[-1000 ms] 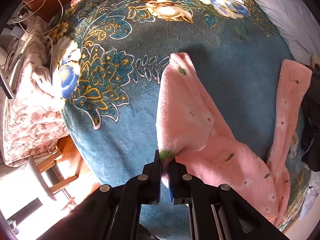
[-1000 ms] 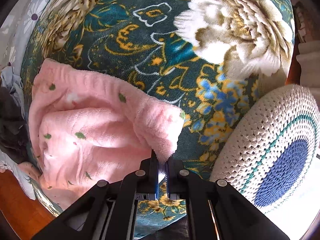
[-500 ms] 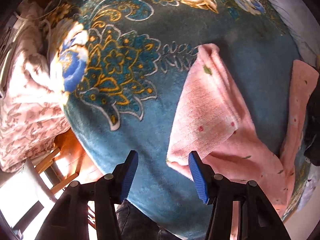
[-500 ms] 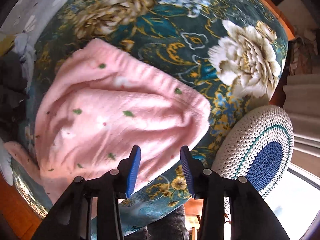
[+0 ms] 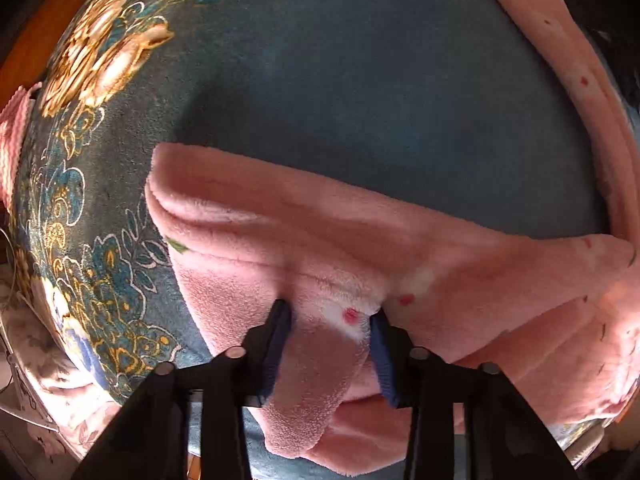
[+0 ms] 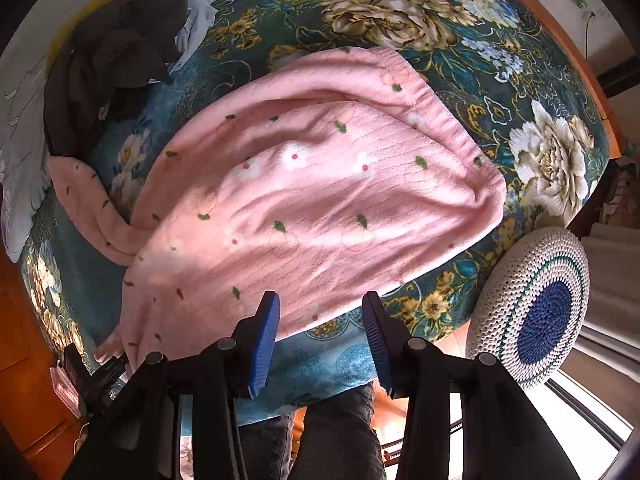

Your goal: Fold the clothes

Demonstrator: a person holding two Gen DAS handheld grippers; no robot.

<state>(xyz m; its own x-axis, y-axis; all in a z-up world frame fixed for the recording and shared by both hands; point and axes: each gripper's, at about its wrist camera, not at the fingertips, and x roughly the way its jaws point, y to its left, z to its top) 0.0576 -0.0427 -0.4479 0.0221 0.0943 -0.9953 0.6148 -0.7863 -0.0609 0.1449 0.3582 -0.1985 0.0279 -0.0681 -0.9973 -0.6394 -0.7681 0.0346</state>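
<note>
Your left gripper is spread around a fold of the fluffy pink garment. Your right gripper, low in frame, is released above its ribbed edge on the plush floral blanket.

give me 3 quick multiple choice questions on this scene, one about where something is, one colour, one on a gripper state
1. Where does the pink fleece garment with small green and red marks lie?
A. on the teal floral blanket
B. on the wooden floor
C. on the crocheted cushion

2. What colour is the middle of the round white crocheted cushion?
A. red
B. blue
C. yellow

3. How do the left gripper jaws stand?
A. shut on nothing
B. apart, with pink fleece between them
C. out of view

Answers:
1 A: the teal floral blanket shows all round the garment.
2 B: a blue disc fills its centre.
3 B: the blue pads sit apart, either side of a fleece fold.
</note>
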